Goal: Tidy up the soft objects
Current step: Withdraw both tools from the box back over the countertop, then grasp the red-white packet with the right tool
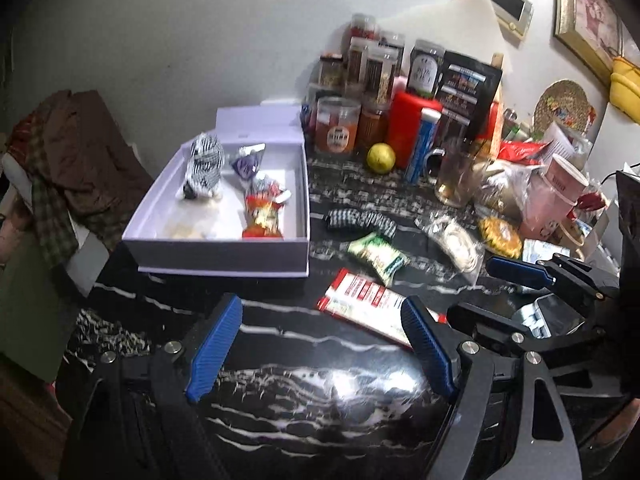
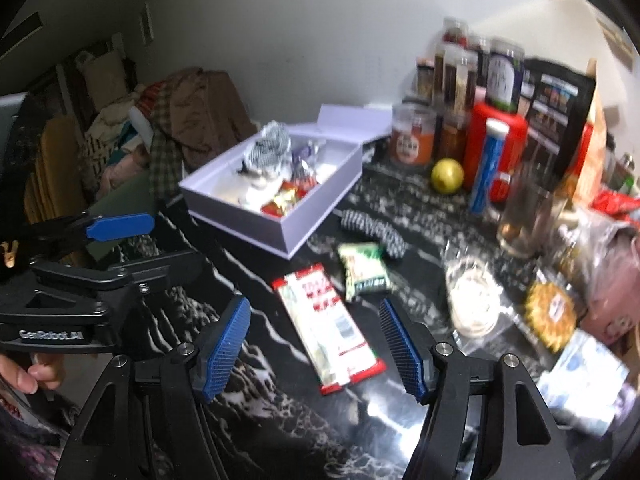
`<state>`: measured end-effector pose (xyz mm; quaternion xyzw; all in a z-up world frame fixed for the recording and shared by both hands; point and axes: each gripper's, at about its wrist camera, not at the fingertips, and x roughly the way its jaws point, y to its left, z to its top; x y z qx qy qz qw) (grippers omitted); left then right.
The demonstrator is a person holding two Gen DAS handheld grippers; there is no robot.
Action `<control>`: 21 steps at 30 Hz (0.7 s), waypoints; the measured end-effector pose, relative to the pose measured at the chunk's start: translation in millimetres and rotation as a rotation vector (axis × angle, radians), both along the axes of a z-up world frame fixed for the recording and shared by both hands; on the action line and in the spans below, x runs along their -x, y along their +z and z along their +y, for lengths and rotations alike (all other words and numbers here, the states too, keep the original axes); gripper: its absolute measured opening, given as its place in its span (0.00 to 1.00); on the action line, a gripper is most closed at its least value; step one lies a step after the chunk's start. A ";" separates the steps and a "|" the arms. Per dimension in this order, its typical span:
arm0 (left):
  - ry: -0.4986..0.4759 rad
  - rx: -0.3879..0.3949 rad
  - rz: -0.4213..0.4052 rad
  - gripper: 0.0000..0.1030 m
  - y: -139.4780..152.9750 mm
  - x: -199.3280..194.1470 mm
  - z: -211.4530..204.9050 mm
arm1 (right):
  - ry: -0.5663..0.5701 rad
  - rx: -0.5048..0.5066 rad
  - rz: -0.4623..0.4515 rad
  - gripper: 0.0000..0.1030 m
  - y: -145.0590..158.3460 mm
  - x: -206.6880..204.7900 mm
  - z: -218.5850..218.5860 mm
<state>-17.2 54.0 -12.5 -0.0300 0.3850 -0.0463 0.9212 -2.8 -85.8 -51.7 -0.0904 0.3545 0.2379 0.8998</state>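
Note:
An open white box point(image 1: 224, 248) point(image 2: 320, 224) on the black marble table holds a black-and-white striped cloth point(image 1: 205, 164), a purple packet point(image 1: 247, 162) and a red snack packet point(image 1: 262, 216). On the table lie a striped roll point(image 1: 358, 220) point(image 2: 374, 226), a green packet point(image 1: 376, 254) point(image 2: 364, 270), a long red-and-white packet point(image 1: 366, 300) point(image 2: 330, 328) and a clear bag point(image 1: 454, 244) point(image 2: 474, 304). My left gripper point(image 1: 320, 344) is open and empty above the table, short of the red-and-white packet. My right gripper point(image 2: 314, 350) is open and empty, its fingers on either side of that packet.
Jars point(image 1: 360, 80), a red container point(image 1: 412, 124), a blue tube point(image 1: 420, 148), a lemon point(image 1: 381, 158) and a glass mug point(image 1: 456, 176) crowd the back. A pink cup point(image 1: 554, 192) and yellow packet point(image 1: 500, 236) sit right. Clothes point(image 1: 72, 152) pile left of the table.

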 end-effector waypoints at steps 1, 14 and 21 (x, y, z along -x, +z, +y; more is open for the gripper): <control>0.001 0.002 0.006 0.80 -2.9 0.1 0.8 | -0.005 0.002 0.014 0.66 -7.0 -2.5 -0.3; 0.025 0.054 0.132 0.80 -53.5 -12.1 17.2 | -0.004 0.085 0.113 0.67 -66.5 -40.7 7.1; 0.029 0.072 0.167 0.80 -63.1 -25.2 19.1 | 0.047 0.150 0.133 0.76 -84.1 -56.4 18.2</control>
